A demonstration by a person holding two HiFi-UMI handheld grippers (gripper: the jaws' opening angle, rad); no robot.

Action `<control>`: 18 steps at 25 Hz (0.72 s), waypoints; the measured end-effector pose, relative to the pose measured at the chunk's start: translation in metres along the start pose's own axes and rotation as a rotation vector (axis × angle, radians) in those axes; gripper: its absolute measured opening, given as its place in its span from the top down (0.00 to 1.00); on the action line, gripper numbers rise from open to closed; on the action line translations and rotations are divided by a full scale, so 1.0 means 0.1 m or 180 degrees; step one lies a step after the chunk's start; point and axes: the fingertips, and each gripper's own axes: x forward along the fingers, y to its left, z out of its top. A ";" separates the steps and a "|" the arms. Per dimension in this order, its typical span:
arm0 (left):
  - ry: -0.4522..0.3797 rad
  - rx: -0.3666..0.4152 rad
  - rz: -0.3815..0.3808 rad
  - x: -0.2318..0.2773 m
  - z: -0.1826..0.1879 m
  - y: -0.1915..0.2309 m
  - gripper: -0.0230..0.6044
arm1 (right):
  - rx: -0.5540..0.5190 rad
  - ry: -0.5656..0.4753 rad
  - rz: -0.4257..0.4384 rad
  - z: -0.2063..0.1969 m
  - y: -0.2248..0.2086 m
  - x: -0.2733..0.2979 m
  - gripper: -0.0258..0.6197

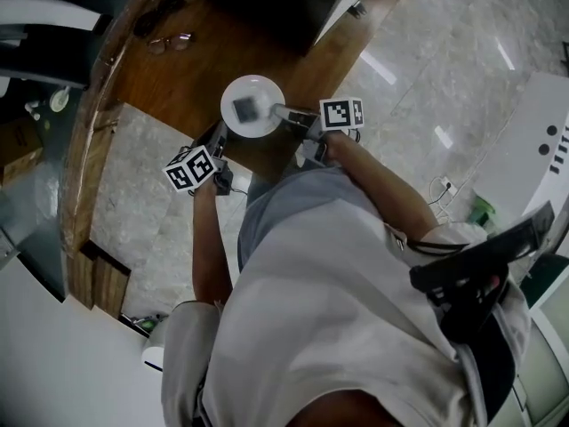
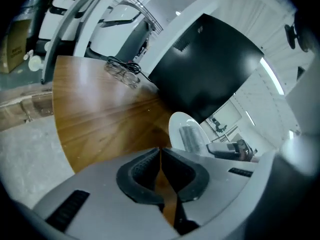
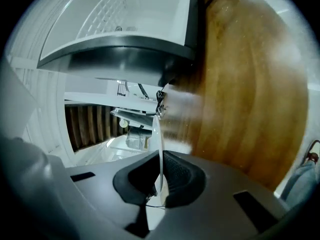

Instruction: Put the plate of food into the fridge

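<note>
The white plate (image 1: 254, 85) was held up in the air, roughly level, over the edge of the wooden tabletop (image 1: 200, 74), and a grey square piece of food (image 1: 244, 108) lay at its middle. The right gripper (image 3: 160, 156) had the plate by the rim on the side nearest the person. In the right gripper view the plate showed edge-on, as a thin pale line rising from between the dark ribbed pads (image 3: 182, 171). Both pads were pressed against it, so the plate was firmly grasped. The left gripper (image 2: 160, 151) was just beside the plate, at its lower left in the head view, and did not touch it. Its jaws were clenched together on nothing, the pads (image 2: 142, 171) meeting at their tips, with only a sliver of brown wood visible through the narrow gap lower down. From the left gripper view the plate stood to the right of the jaws and further ahead, with the right gripper on its far rim. A large dark panel (image 2: 210, 69) rose behind it. A pair of glasses (image 1: 169, 42) lay on the tabletop well away from the plate. To the right of the table in the head view spread a pale polished floor (image 1: 427, 78), and the person's light shirt (image 1: 338, 310) filled the lower part of that view
</note>
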 end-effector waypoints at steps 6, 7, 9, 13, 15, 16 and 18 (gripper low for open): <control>0.0001 -0.0016 -0.0300 0.32 -0.21 -0.94 0.93 | 0.0067 -0.0297 0.0047 0.17 0.00 -1.00 0.92; 0.0015 0.0029 -0.0330 0.37 -0.23 -1.10 0.93 | 0.0071 -0.0346 0.0055 0.21 0.00 -1.15 0.92; 0.0026 0.0128 -0.0390 0.46 -0.25 -1.34 0.93 | 0.0093 -0.0442 0.0084 0.30 0.01 -1.38 0.92; -0.0028 0.0209 -0.0501 0.62 -0.34 -1.87 0.93 | 0.0152 -0.0596 0.0128 0.43 0.04 -1.89 0.92; -0.0052 0.0269 -0.0507 0.74 -0.42 -2.20 0.93 | 0.0147 -0.0660 0.0127 0.51 0.03 -2.24 0.92; -0.0052 0.0326 -0.0502 0.81 -0.46 -2.35 0.93 | 0.0133 -0.0697 0.0119 0.55 0.02 -2.41 0.92; -0.0012 0.0462 -0.0503 0.95 -0.56 -2.59 0.93 | 0.0105 -0.0767 0.0103 0.62 -0.02 -2.68 0.92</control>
